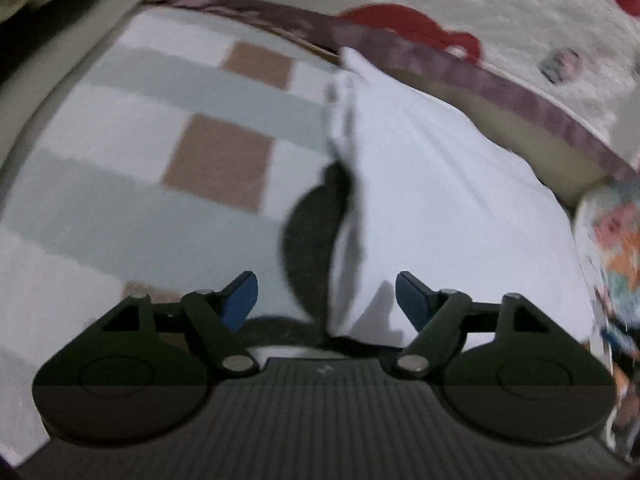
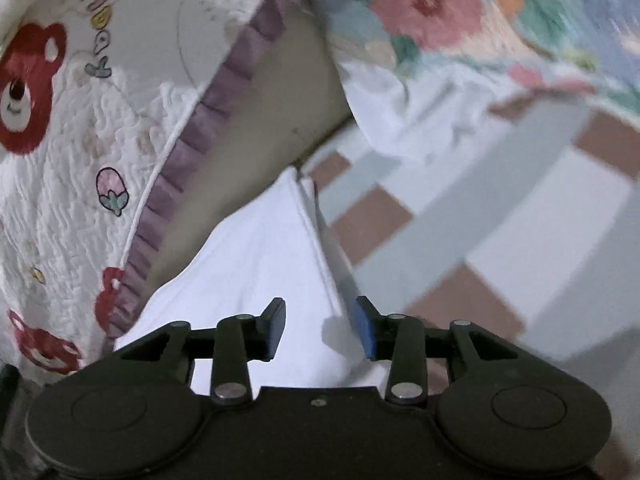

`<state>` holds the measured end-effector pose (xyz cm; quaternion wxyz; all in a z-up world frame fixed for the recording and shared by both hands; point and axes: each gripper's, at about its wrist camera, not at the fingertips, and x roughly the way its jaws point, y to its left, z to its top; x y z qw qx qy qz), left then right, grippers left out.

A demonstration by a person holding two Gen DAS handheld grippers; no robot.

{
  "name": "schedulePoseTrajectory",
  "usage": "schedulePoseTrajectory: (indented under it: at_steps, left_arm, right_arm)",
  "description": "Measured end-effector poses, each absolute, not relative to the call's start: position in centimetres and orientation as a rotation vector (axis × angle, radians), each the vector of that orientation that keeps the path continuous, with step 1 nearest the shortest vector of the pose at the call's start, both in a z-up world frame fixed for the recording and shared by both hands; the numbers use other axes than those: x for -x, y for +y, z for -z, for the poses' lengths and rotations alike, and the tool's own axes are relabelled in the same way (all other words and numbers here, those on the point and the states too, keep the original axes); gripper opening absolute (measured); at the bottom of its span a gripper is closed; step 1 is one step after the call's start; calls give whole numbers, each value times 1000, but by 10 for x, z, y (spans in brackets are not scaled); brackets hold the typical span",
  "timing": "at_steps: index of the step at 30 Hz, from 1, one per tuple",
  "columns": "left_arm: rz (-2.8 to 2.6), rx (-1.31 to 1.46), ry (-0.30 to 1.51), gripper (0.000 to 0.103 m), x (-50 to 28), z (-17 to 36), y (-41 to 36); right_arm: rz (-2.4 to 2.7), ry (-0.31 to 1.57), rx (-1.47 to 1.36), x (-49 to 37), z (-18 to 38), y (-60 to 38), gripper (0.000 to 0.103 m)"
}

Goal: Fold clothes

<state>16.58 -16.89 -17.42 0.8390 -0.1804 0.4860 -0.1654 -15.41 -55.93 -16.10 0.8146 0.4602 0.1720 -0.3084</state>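
Left gripper (image 1: 326, 300): jaws spread, nothing pinched, hovering over the garment's folded edge.
Right gripper (image 2: 320, 326): jaws apart, pads clear of the cloth beneath.
Checked sheet (image 1: 120, 184): grey, white and brown squares, underlying everything.
White garment (image 1: 440, 208): folded, lying on the sheet beside the bear-print quilt (image 2: 60, 160).
Floral fabric (image 2: 432, 4): far edge.

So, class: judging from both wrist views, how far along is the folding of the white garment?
Done: the white garment lies doubled over on the checked sheet, layered edges showing. In hand: nothing; the left gripper and right gripper are open above it. Left: whether another fold is needed is unclear.
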Motion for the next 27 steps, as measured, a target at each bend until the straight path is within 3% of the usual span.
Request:
schedulePoseTrajectory:
  at_steps: [4, 10, 15, 19, 21, 22, 23, 24, 25, 26, 27]
  left_arm:
    - [363, 480, 1008, 82, -155, 179, -160]
    - [401, 522, 1029, 83, -148, 186, -175]
    - [370, 669, 1051, 82, -144, 190, -178]
    - [325, 725, 1014, 58, -139, 195, -181]
    - [328, 580, 976, 47, -137, 191, -193]
    - [320, 485, 959, 24, -136, 188, -200]
    - [311, 401, 941, 9, -135, 185, -206]
    - [320, 382, 916, 8, -131, 183, -207]
    - [330, 363, 891, 6, -128, 182, -208]
    - [337, 350, 864, 6, -124, 179, -208]
    - [337, 357, 834, 6, -118, 172, -205]
  right_arm:
    - [653, 386, -1097, 158, 174, -541, 47]
    - [689, 449, -1084, 138, 182, -527, 48]
    - [755, 340, -1259, 143, 203, -529, 48]
    - [739, 263, -1264, 144, 211, -534, 47]
    - [737, 236, -1250, 143, 214, -537, 48]
    - [738, 229, -1242, 142, 214, -538, 48]
    - [738, 229, -1228, 140, 214, -539, 48]
    - [735, 242, -1199, 136, 212, -540, 48]
    - [732, 254, -1170, 132, 210, -541, 39]
    - [727, 268, -1131, 128, 207, -541, 17]
    - [718, 283, -1069, 125, 201, -540, 8]
